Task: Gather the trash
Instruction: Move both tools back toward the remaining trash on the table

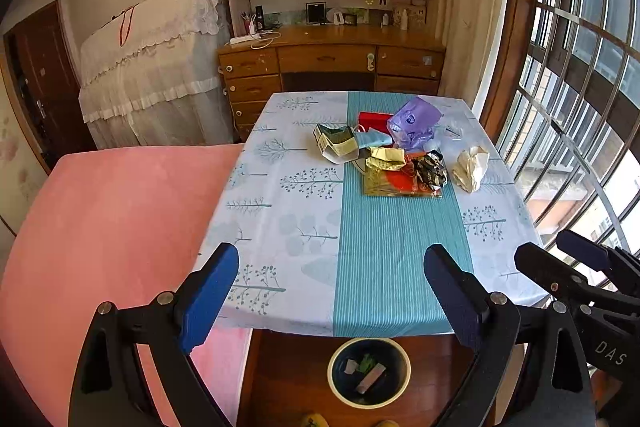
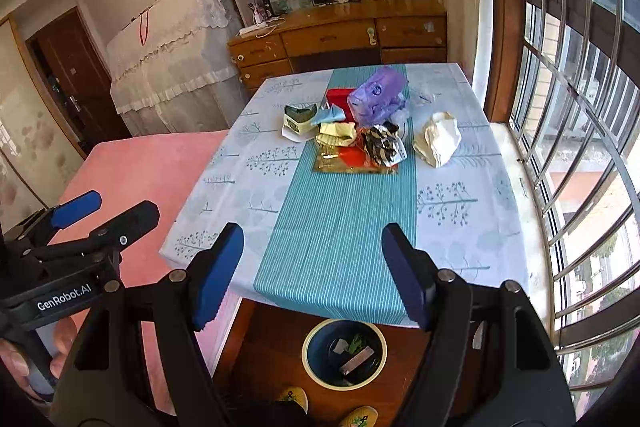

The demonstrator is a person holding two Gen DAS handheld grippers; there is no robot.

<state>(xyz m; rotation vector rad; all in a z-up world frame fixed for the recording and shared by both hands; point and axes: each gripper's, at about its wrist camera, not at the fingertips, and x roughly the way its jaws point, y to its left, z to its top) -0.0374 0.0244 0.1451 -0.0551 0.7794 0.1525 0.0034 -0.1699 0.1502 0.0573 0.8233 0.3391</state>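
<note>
We hold both tools back at the near edge of the table [image 1: 280,211], nothing picked yet. Left gripper [image 1: 332,291] jaws spread wide, nothing between them; right gripper [image 2: 312,275] likewise agape and empty. Each shows at the margin of the other's view, side by side, well short of the trash.

Landmark: the teal runner [image 1: 400,247] down the middle of the tablecloth. The trash pile [image 1: 396,155] sits on the runner's far half. At the pile's near edge, a flat gold-and-red packet [image 1: 396,187]; on it, a crumpled black-and-white wrapper [image 1: 432,167] and a yellow wrapper [image 1: 386,157]. Left of the runner, touching the pile, a bent green-and-cream carton [image 1: 336,143]. Behind, a red box [image 1: 374,119] and a purple plastic bag [image 1: 414,123]. Right of the runner, just apart from the pile, a cream crumpled paper wad [image 1: 472,165].

The bin [image 1: 368,371] stands on the floor below the runner's near end (a few scraps already inside; what they are we cannot make out).

Our reading: collection barely begun, approach stage. Next move calls for reaching forward over the bare runner to one loose piece — the paper wad looks easiest for the right tool, standing clear of its neighbours — closing on it, then carrying it back and down over the bin.
</note>
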